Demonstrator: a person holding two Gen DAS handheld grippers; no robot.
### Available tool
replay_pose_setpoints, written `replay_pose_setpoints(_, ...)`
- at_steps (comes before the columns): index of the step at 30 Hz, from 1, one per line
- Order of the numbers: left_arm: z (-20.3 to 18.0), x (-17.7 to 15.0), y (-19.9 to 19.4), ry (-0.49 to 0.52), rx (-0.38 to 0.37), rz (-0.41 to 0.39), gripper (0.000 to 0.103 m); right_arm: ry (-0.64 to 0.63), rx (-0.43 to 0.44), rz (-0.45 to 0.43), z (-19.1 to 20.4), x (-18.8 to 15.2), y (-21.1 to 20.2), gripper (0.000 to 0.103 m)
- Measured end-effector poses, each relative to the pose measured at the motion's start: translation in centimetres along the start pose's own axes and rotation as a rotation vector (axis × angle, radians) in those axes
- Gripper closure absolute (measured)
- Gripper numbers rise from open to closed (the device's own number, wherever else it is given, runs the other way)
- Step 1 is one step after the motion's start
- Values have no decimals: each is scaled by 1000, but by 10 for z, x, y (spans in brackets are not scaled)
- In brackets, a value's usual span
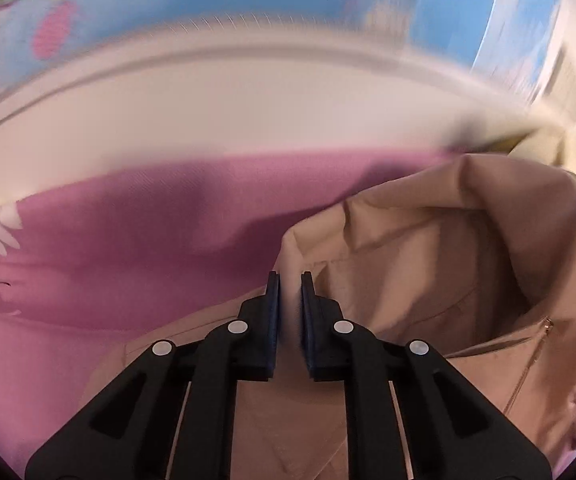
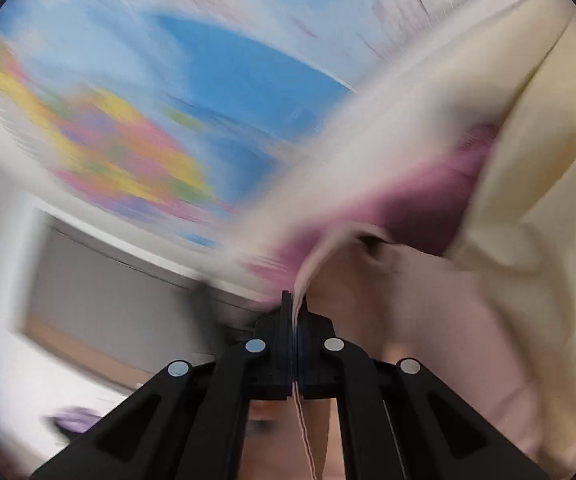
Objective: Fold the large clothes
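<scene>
Left wrist view: we're pinching the beige jacket [image 1: 427, 264] by a raised fold, left gripper [image 1: 289, 280] fingers nearly together on it, over the pink bedsheet [image 1: 148, 240], probably to lift an edge.

Right wrist view: right gripper [image 2: 295, 300] fingers clamped tight on a thin fabric edge. Too blurry for any writing.

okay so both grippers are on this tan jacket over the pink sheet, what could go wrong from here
1. The left gripper pinches only a thin fold near the edge of the tan jacket, which might slip out once pulled.
2. The right gripper is clamped on a thin edge too, and its view is badly blurred, so a quick swing could tug it free.
3. The pink sheet underneath could bunch.
</scene>
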State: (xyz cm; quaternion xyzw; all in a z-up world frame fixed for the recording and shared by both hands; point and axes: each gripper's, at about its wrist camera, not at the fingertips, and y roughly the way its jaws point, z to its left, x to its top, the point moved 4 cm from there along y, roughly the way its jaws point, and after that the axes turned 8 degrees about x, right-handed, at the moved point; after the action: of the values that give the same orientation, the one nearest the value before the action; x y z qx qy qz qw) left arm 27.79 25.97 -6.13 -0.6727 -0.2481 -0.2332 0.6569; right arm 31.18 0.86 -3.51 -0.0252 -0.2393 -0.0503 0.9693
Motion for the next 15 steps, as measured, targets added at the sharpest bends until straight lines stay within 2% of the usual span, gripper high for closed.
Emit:
replay_pose_setpoints(1, 5, 1, -10, -22, -18, -30, 92, -31, 105, -21, 11, -3, -9, 101)
replay_pose_setpoints(2, 11, 3, -19, -51, -43, -56, 92, -53, 148, -29, 14, -6, -13, 101)
replay_pose_setpoints(3, 14, 4, -25, -68, -49, -66, 92, -52, 146, -27, 12, -8, -15, 101)
replay_pose_setpoints(5, 22, 6, -33, -93, -32, -82, 92, 12, 57, 3, -10, -9, -18, 101)
replay_pose_setpoints(6, 26, 4, -38, -96, -33, -93, 89, 58, -20, 18, -29, -10, -19, 100)
replay_pose_setpoints(9, 23, 6, -48, -100, 24, -127, 83, 87, -68, 47, -48, -15, -26, 99)
replay_pose_setpoints(12, -5, 11, -50, -28, -91, -122, 68, -1, -149, 71, -43, -19, -30, 98)
replay_pose_setpoints(13, -24, 11, -48, 24, -167, -102, 61, -22, -166, 76, -39, -20, -31, 98)
replay_pose_setpoints(15, -48, 5, -42, 80, -271, -36, 49, -70, -214, 84, -35, -20, -28, 98)
